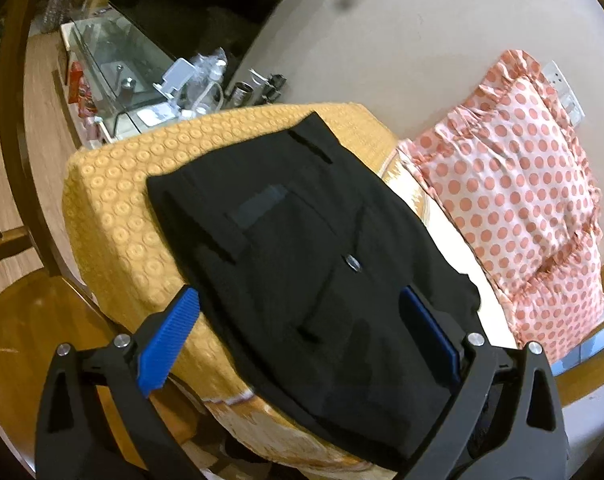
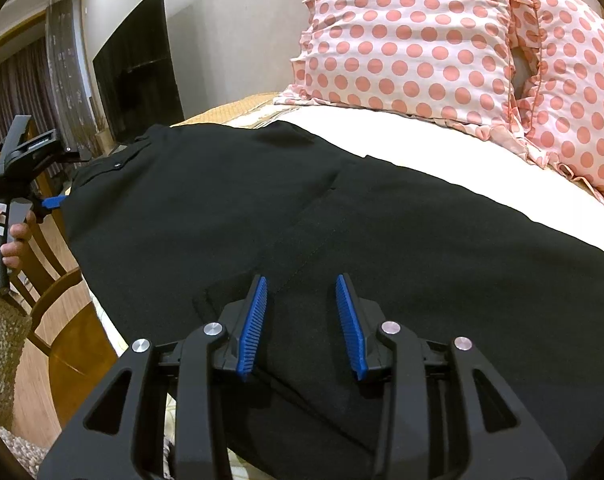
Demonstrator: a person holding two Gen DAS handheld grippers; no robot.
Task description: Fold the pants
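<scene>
Left wrist view: blue ribbed pads of the left gripper (image 1: 298, 324) sit nearest the lens, spread wide, one on each side of the black pants (image 1: 302, 248). Neither pad is seen clamping cloth; the right-hand pad lies against the pants' edge, the left-hand one over the yellow patterned cover (image 1: 114, 208). Pants lie flat on this cover, a small button (image 1: 354, 263) and belt loops facing up. Beyond them a polka-dot pillow (image 1: 514, 184) leans at the wall. Glass cabinet (image 1: 114, 64) with clutter at far left.

Right wrist view: right gripper (image 2: 302, 320) closest, its blue pads parted to a moderate gap, hovering just over the black pants (image 2: 382, 220); nothing between them. Pants spread across the white sheet (image 2: 422, 140). Left gripper (image 2: 54, 201) is at the far left edge of the cloth, held by a hand (image 2: 16, 236); its finger state is unclear here. Two dotted pillows (image 2: 402, 40) behind; dark screen (image 2: 138, 68) against the wall.
</scene>
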